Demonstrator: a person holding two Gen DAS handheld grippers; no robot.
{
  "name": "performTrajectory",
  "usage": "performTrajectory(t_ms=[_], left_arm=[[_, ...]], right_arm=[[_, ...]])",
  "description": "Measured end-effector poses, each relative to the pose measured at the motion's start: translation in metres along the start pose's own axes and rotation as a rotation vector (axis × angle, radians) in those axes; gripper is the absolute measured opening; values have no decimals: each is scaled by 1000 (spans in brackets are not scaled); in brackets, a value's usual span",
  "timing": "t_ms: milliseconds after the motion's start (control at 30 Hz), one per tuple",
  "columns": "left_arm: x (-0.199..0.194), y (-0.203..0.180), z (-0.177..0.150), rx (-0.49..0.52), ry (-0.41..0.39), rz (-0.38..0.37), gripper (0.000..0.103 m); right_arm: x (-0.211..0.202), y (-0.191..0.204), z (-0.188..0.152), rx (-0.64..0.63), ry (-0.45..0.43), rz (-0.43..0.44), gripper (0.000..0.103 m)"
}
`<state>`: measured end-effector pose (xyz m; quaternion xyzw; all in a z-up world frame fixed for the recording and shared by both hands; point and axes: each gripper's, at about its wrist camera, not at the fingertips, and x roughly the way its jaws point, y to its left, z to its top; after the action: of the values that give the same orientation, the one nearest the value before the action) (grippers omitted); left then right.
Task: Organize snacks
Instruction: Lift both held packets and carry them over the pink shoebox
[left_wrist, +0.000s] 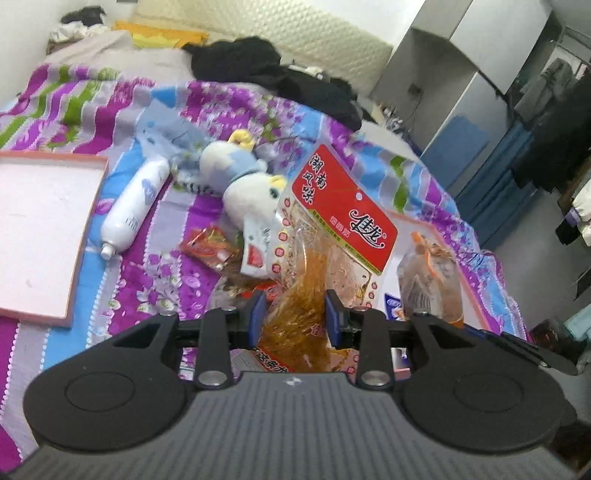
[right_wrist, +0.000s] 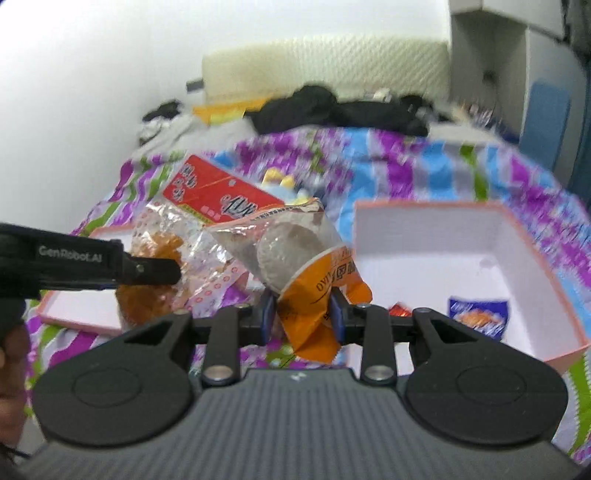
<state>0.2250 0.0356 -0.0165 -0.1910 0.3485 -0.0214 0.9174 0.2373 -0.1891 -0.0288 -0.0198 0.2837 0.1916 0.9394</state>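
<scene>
Here, left gripper (left_wrist: 295, 314) clamped on red-label bag (left_wrist: 325, 236), right gripper (right_wrist: 303, 314) pinching orange pack (right_wrist: 317, 280), both aloft over bed (left_wrist: 155, 280) beside box (right_wrist: 436, 258); slippery film, thin pinch; could slip, miss box.

The bed (left_wrist: 122, 280) wears a purple floral cover. On it lie a white bottle (left_wrist: 135, 206) at ten o'clock, a plush toy (left_wrist: 240, 177) at twelve, a small red packet (left_wrist: 210, 247) near centre, and black clothes (left_wrist: 273, 74) far back.

left tool (left_wrist: 294, 318) clamped, right tool (right_wrist: 303, 315) clamped
</scene>
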Motion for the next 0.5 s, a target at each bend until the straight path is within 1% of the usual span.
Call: performTrajectory(t_ms=[67, 167, 267, 400, 500], left_arm=[[-10, -13, -1, 28, -30, -9, 38], [-23, -31, 0, 53, -53, -2, 38], [-30, -49, 0, 70, -68, -11, 38], [-25, -70, 6, 78, -78, -39, 38], [-10, -90, 14, 97, -79, -58, 38]], right_arm=[[-14, -5, 3, 6, -36, 17, 34], [-37, -10, 9, -23, -87, -27, 34], [-54, -26, 16, 0, -123, -30, 34], [-59, -50, 25, 12, -140, -56, 34], [-52, -68, 29, 25, -136, -76, 34]])
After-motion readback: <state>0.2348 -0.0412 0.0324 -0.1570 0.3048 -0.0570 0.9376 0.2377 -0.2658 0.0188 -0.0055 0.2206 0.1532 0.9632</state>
